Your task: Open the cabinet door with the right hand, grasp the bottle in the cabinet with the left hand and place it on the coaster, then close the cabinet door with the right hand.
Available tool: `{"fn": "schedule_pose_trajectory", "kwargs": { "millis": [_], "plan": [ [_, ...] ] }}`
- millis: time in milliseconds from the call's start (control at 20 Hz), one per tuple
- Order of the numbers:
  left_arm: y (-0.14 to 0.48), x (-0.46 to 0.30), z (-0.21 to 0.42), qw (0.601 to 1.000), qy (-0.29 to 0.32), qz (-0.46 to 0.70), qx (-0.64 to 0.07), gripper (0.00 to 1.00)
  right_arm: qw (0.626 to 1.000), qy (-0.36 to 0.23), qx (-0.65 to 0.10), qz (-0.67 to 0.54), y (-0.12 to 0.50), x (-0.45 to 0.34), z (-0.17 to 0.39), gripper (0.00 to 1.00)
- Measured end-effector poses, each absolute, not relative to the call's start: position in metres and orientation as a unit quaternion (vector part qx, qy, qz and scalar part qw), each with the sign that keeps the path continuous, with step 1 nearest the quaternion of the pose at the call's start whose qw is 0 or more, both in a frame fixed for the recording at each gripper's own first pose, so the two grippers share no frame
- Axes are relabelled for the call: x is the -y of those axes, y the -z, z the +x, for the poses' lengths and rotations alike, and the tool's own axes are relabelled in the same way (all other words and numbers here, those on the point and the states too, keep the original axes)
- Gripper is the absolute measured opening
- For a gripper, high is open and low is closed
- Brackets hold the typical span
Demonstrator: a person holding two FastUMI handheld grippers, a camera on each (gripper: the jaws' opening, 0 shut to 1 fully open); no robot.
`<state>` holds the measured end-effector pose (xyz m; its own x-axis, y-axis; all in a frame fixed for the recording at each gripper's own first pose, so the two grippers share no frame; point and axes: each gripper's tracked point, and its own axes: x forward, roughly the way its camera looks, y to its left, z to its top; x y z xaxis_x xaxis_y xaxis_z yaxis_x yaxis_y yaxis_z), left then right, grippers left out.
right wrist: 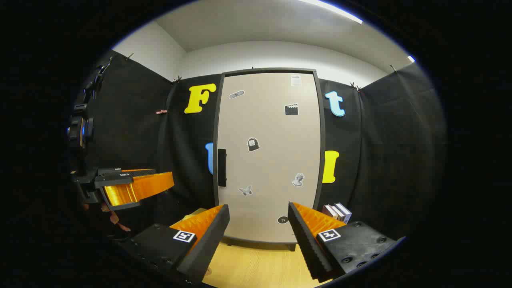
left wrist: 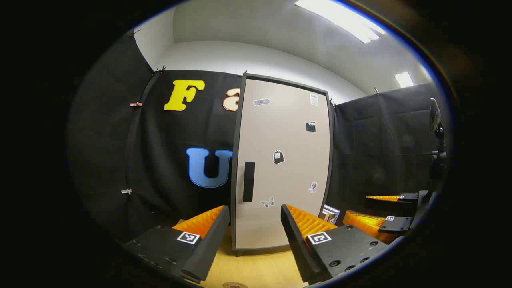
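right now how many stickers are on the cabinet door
6 in the right gripper view: top paper label, plaster, clapperboard, bag, butterfly, bust. The dark round spot low down may be a seventh.

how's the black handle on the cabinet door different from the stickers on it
The handle is one plain black upright bar at the left edge of the cabinet door; the stickers are several small pictures scattered across the panel. The handle is taller than any sticker. The handle looks raised off the door, while the stickers lie flat. Both sit on the beige front of the door, which is shut, and neither is touched by a gripper.
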<state>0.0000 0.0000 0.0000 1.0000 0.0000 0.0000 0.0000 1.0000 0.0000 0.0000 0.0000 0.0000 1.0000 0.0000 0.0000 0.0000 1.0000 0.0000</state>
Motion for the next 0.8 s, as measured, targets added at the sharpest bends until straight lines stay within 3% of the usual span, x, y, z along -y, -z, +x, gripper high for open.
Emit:
{"fn": "schedule_pose_trajectory", "kwargs": {
  "millis": [800],
  "plan": [
    [0.008, -0.016, -0.009, 1.000, 0.002, 0.003, -0.007, 0.83, 1.000, 0.012, -0.010, -0.007, 0.005, -0.012, -0.002, 0.95]
  ]
}}
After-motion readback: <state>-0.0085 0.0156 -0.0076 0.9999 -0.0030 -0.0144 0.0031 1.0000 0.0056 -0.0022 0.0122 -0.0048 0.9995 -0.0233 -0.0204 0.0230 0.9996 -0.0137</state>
